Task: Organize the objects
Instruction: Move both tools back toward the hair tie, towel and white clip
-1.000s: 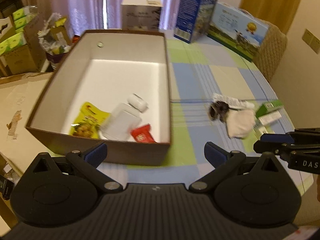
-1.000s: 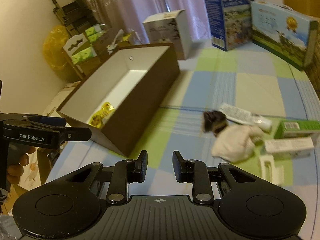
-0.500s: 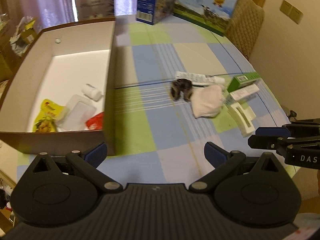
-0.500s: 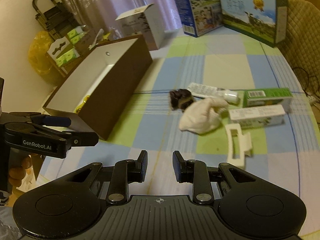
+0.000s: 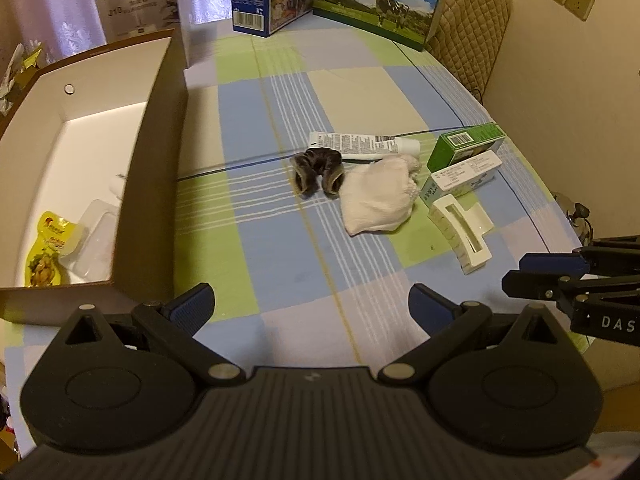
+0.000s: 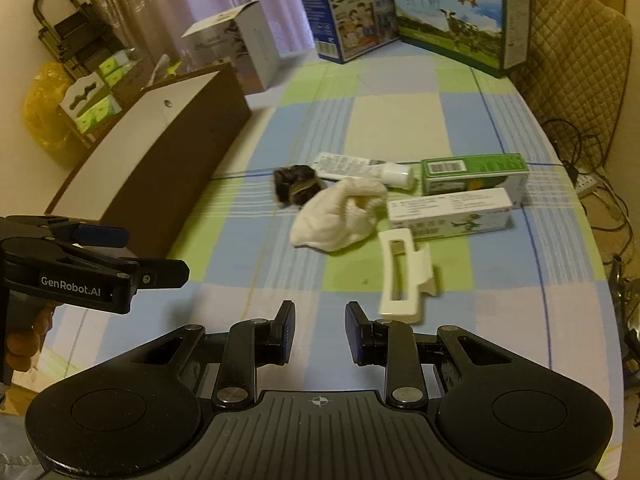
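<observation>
Left wrist view first: I've swung off the open brown cardboard box with the white lining [image 5: 152, 152], which filled my view a second ago and now sits out at 9 o'clock. My left gripper [image 5: 311, 305] has its jaws spread wide, with nothing in them. So the last drop looks done and I'm lining up the next pick. In the box I count one yellow snack pouch [image 5: 45, 254] and one clear plastic tray [image 5: 94, 246]; anything else is hidden by the wall.

The loose pile sits at 1 o'clock: one dark fuzzy scrunchie [image 5: 318, 170], one white printed tube [image 5: 362, 146], one crumpled white cloth [image 5: 378, 198], one green carton [image 5: 464, 146], one white carton [image 5: 460, 178] and one white plastic hair claw [image 5: 460, 236]. That's six things still to box.

Right wrist view: my right gripper [image 6: 320, 330] has pulled nearer the pile. Its jaws are only narrowly apart, holding nothing. The hair claw [image 6: 404, 276] is closest, at 1 o'clock, so probably my next grab. Three big cartons stand at 12 o'clock.
</observation>
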